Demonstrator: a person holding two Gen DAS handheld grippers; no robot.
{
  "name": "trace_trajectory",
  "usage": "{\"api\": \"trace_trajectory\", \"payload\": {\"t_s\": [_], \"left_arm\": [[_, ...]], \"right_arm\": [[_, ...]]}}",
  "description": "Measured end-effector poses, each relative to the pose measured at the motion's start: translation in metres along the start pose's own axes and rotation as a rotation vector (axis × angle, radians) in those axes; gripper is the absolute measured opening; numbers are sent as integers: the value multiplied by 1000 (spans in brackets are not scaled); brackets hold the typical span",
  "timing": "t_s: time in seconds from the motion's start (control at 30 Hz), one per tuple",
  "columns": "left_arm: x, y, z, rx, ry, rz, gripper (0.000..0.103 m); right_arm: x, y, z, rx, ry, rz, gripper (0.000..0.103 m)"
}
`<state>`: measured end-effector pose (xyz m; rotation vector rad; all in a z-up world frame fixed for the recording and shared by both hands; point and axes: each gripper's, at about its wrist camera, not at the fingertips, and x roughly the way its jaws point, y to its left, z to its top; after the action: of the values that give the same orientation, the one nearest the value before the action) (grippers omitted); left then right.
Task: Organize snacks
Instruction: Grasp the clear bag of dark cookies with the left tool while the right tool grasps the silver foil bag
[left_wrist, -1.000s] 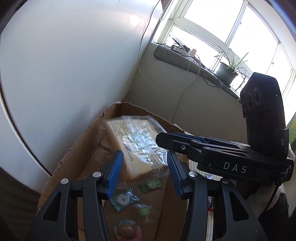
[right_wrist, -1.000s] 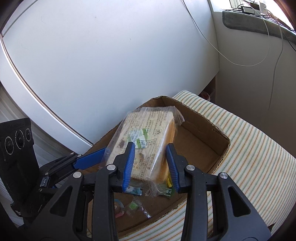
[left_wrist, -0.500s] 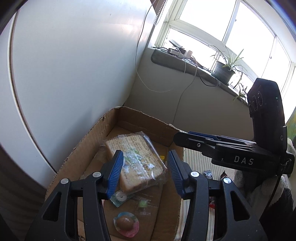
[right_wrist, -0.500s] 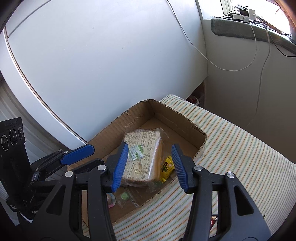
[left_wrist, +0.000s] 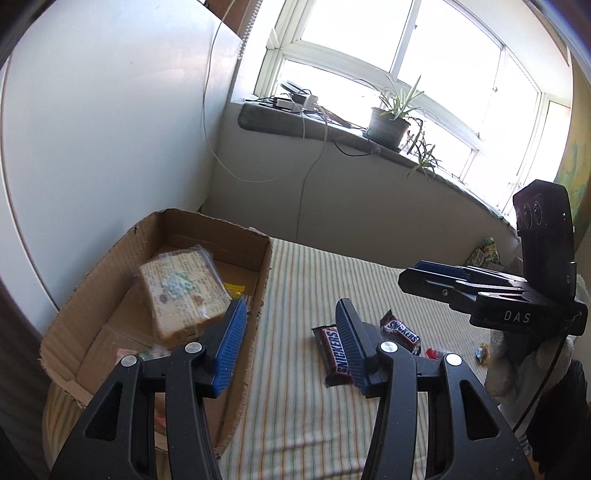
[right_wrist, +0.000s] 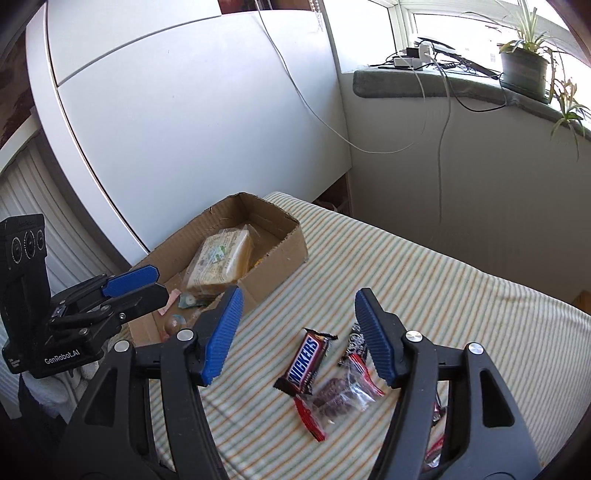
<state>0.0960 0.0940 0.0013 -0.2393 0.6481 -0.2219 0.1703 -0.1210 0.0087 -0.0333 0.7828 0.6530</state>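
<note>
While both tools gape empty, right tool (right_wrist: 297, 334) hovers above Snickers bar (right_wrist: 304, 360) at lower centre of frame, on striped bed (right_wrist: 424, 280); light, slippery wrapper, pinch mid-length across width. Left tool (left_wrist: 290, 338) idle.

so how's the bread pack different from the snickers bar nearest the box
The bread pack lies inside the cardboard box; the Snickers bar lies outside it on the striped cloth. The bread pack is a thick pale block in clear film; the Snickers bar is a slim, flat bar in a dark brown printed wrapper. The bread pack is plainly the larger. Both are sealed snacks, and neither is held.
</note>
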Motion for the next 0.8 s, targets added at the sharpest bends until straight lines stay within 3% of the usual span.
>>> {"api": "trace_trajectory", "payload": {"t_s": [0.27,0.47,0.8], "left_arm": [[17,-36,-19,43,50,-70,49],[39,-52,-29,62,109,-104,49],[84,-75,-41,98,209,-126,49]], "right_arm": [[-55,-41,-46,35,-23,-130,66],[-89,-81,-86,85,-18,-279,66],[-81,-99,-127,58,100,-260,61]]}}
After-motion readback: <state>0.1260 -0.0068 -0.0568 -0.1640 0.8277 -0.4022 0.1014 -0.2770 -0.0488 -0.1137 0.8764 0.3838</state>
